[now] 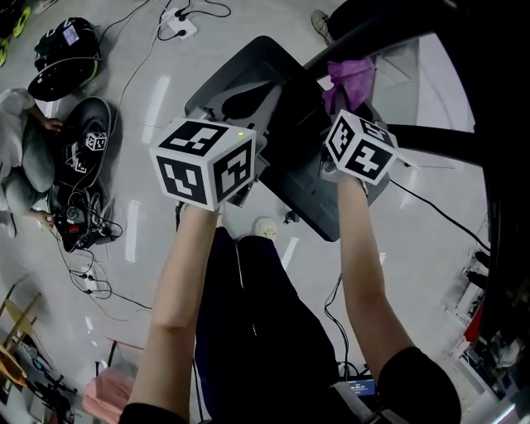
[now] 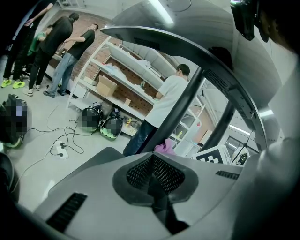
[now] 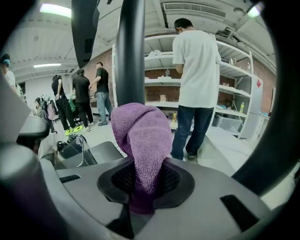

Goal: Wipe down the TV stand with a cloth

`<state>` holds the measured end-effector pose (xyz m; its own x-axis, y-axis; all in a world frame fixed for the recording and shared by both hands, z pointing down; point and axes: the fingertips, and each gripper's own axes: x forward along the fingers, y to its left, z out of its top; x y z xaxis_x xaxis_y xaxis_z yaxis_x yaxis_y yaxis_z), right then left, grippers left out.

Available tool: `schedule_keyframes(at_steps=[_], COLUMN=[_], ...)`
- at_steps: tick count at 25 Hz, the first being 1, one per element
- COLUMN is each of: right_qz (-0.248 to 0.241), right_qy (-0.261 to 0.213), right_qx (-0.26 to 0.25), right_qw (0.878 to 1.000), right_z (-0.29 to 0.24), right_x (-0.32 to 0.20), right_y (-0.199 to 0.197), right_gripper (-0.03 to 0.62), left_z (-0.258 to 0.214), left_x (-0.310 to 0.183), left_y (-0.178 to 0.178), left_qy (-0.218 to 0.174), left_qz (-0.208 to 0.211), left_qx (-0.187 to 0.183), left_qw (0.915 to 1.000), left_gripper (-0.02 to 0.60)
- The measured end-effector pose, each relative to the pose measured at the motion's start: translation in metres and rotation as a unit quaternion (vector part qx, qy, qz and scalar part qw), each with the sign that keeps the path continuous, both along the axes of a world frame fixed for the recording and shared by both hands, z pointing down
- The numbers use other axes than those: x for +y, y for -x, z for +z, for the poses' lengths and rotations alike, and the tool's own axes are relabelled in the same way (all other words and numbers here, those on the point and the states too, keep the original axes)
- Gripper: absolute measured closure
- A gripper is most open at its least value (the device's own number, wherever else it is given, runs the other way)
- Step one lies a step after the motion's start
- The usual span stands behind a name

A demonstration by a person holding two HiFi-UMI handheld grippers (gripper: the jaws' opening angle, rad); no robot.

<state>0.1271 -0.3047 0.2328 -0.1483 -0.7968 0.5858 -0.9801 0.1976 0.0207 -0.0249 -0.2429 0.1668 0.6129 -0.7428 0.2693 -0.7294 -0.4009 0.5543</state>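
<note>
A purple cloth (image 1: 352, 76) sticks out of my right gripper (image 1: 346, 103), which is shut on it. In the right gripper view the cloth (image 3: 142, 136) stands up from between the pads, right in front of a black upright pole (image 3: 130, 51) of the TV stand. The stand's dark grey base (image 1: 310, 195) lies on the floor under both grippers, and its black bars (image 1: 389, 25) cross above. My left gripper (image 1: 238, 103) hovers over the base's left part. Its jaws (image 2: 157, 176) are shut with nothing between them, and the stand's poles (image 2: 180, 110) slant ahead of it.
Cables and a power strip (image 1: 178, 25) lie on the floor at the back left, with bags (image 1: 66, 50) and a seated person (image 1: 21, 149) further left. A person in a white shirt (image 3: 197, 70) stands at shelves (image 3: 234, 112) beyond the stand. More people (image 2: 61, 42) stand far left.
</note>
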Motion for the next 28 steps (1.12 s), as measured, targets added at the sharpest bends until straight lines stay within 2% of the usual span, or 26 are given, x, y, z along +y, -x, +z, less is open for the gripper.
schedule_keyframes(at_steps=[8,15,20,24,28], right_qz=[0.050,0.071,0.092,0.097,0.104], right_qy=[-0.067,-0.100,-0.132,-0.146,-0.148], right_qx=[-0.076,-0.139,-0.186,-0.210,-0.216], right_qw=[0.994,0.983,0.969,0.962,0.959], right_z=[-0.077,-0.134,-0.165,-0.178,-0.177], right_x=[0.034,0.045,0.049,0.054,0.055], right_y=[-0.015,-0.035,-0.054,-0.065,-0.078], right_gripper=[0.505,0.505,0.505,0.505,0.505], left_z=[-0.018,-0.058,-0.085,-0.083,-0.072], left_x=[0.011,0.004,0.001,0.006,0.012], left_y=[-0.024,-0.074,-0.109,-0.123,-0.135], left_qy=[-0.014,-0.053,-0.082,-0.082,-0.070], left_qz=[0.025,0.073,0.101,0.111,0.117], left_qx=[0.001,-0.007,-0.002,0.000,-0.002], left_qw=[0.9996,0.9959,0.9915,0.9905,0.9907], left_gripper=[0.577,0.577,0.577,0.577,0.577])
